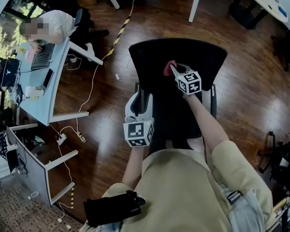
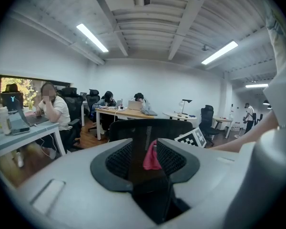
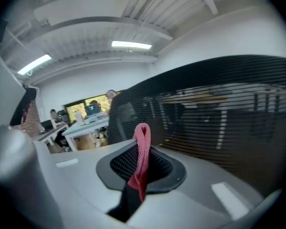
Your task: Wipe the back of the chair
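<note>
Clamping a pink cloth (image 3: 142, 147) between its jaws, the right hand-held gripper (image 3: 138, 161) holds the fold upright against the black mesh chair back (image 3: 219, 118). In the head view this puts the cloth (image 1: 169, 67) at the upper middle of the chair back (image 1: 150, 57), with the right hand-held gripper (image 1: 174, 70) just below it.

The left hand-held gripper (image 2: 145, 175) sits at lower centre of the head view (image 1: 139, 96), its jaws closed on a dark bar of the chair frame (image 1: 140, 92), apparently to steady the seat.

Wiping looks under way, but the mesh shows no trace of where the cloth has passed, so I cannot tell how much is covered. Both side wings and the top rim seem left to do.

The chair back's curved top edge and its two sides are free all round, with bare wooden floor (image 1: 246, 81) beyond. A white cable (image 1: 94, 81) trails at left, and the worktop (image 1: 53, 91) with a laptop (image 1: 41, 59) stands well apart at upper left.
</note>
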Tool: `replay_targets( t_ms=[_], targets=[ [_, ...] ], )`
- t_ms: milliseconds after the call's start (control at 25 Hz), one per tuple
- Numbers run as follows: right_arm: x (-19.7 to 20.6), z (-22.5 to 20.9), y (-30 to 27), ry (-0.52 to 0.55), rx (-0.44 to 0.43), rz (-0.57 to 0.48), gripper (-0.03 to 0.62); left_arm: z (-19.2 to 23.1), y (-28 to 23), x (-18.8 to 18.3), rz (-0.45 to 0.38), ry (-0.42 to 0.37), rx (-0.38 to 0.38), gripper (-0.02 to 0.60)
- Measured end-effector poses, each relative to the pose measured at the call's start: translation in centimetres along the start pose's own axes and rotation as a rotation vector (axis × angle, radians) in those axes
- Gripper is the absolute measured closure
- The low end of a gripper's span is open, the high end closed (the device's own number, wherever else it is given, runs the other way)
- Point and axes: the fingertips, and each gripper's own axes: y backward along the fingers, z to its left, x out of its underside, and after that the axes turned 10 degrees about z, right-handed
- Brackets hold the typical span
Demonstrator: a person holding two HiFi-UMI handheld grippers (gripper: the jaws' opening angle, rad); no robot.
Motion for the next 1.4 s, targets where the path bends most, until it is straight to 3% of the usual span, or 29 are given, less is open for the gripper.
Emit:
replay_targets(
  t_ms=[120, 200, 320, 440, 720, 920, 1120, 1240, 1400],
  targets=[
    [-1.9, 7.9, -5.8, 0.04, -0.163, 0.002, 0.572, 2.4, 1.6, 0.9, 0.013, 0.017, -0.052, 0.437],
    [-3.0, 11.6, -9.1, 0.067, -0.22, 0.023, 0.572, 4.2, 2.5, 1.3, 0.016, 0.026, -0.091, 0.437],
    [-3.6, 13.2, -11.9, 0.113, -0.225, 0.07, 0.572, 5.8, 3.5, 1.8, 0.024, 0.034, -0.126, 0.437],
    [-2.8, 11.5, -11.8, 0.156, -0.202, 0.096, 0.572, 6.2, 3.7, 2.2, 0.034, 0.035, -0.128, 0.437],
    [2.2, -3.7, -2.2, 0.047, 0.075, 0.116, 0.572, 3.5, 0.9, 1.7, 0.03, 0.018, -0.028, 0.437],
    [5.7, -15.4, 9.5, -0.062, 0.382, 0.104, 0.572, 0.4, -0.8, 1.3, 0.026, 0.005, 0.039, 0.437],
    [7.0, -17.1, 12.2, -0.145, 0.496, 0.084, 0.572, 0.3, -0.8, 1.8, 0.033, 0.023, 0.037, 0.437],
    [6.8, -12.3, 8.6, -0.146, 0.389, 0.082, 0.572, 0.8, -0.2, 1.9, 0.026, 0.034, 0.017, 0.437],
    [4.0, 0.8, -0.3, 0.005, 0.065, 0.058, 0.572, 2.5, 0.7, 2.3, 0.021, 0.043, -0.017, 0.437]
  ],
)
